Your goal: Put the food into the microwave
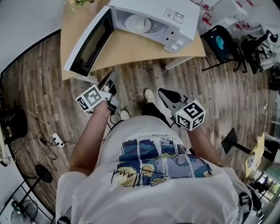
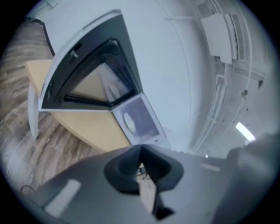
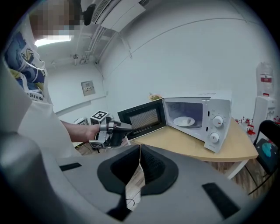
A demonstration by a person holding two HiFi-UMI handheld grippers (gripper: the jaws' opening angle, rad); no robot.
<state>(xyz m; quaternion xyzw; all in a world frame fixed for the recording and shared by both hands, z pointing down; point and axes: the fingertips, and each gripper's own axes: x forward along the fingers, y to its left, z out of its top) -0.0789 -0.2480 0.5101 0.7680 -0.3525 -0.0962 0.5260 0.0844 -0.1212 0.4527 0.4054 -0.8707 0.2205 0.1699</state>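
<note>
food on a round white plate (image 1: 139,22) sits inside the boxy white microwave (image 1: 183,13), whose black-windowed door (image 1: 87,46) hangs open. left gripper (image 2: 141,153) and right gripper (image 3: 140,148), both in front of the microwave, are pressed together and empty. a hard shove on the door could skid the microwave across the tan wooden tabletop (image 1: 131,48).

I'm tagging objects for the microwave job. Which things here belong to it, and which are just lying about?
Job: microwave, its open door, plate inside, table, left gripper and right gripper, both shut and empty.
Lying about: black chair, power strip.
</note>
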